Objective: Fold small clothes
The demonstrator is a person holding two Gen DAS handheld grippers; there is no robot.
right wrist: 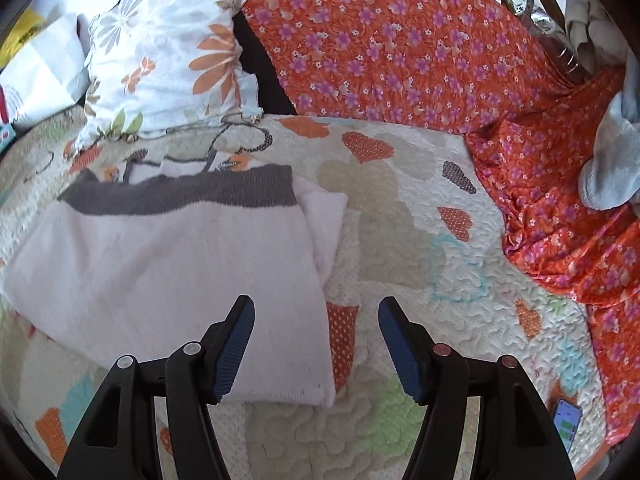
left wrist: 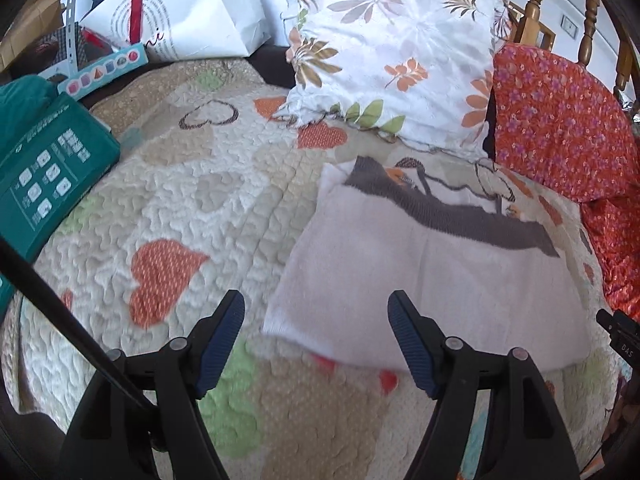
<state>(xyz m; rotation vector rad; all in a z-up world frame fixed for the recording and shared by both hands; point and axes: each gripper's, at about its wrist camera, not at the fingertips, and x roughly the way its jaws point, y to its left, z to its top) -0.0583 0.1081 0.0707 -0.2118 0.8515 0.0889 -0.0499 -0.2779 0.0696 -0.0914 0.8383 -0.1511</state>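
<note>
Left wrist view: both grippers [left wrist: 316,308] [right wrist: 316,316] gape empty above the garment [left wrist: 432,276]; green box [left wrist: 48,176] print perhaps unreadable.

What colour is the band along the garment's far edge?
Dark grey, on the pale pink garment; clearest in the right wrist view.

Small knit garment [left wrist: 432,276], pale pink-white with dark grey band [left wrist: 452,216] across far edge. Lies flat on quilted heart-patterned bedspread [left wrist: 192,200], folded into rough rectangle. Second pale layer sticks out past one side near grey band [right wrist: 326,220]. Near edge straight, corner squared [right wrist: 320,392]. Just short of floral pillow [left wrist: 392,48].
</note>
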